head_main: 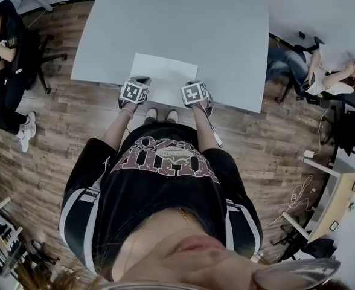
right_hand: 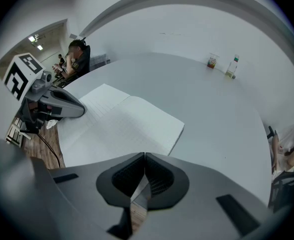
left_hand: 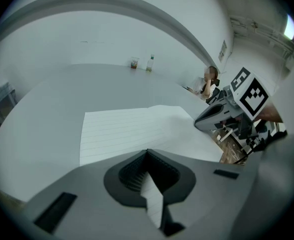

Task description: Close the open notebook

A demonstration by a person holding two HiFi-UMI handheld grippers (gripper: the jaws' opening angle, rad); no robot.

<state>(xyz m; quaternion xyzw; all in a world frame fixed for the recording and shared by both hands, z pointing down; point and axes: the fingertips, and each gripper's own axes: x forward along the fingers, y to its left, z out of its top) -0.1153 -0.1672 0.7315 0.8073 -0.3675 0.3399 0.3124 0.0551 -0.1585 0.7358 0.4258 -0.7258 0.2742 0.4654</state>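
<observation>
Lying open on the desk (head_main: 195, 29), the notebook (head_main: 164, 77) has the left claw (left_hand: 147, 151) and right claw (right_hand: 144, 154) at its near edge, both with jaws closed together.

Both grippers side by side, shut
Left gripper (head_main: 137, 81) and right gripper (head_main: 193, 83) point steeply down, jaws together, held out ahead of the body

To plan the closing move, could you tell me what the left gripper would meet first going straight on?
The left gripper would probably meet the lined page of the open notebook first, on the table; depth is unclear.
</observation>
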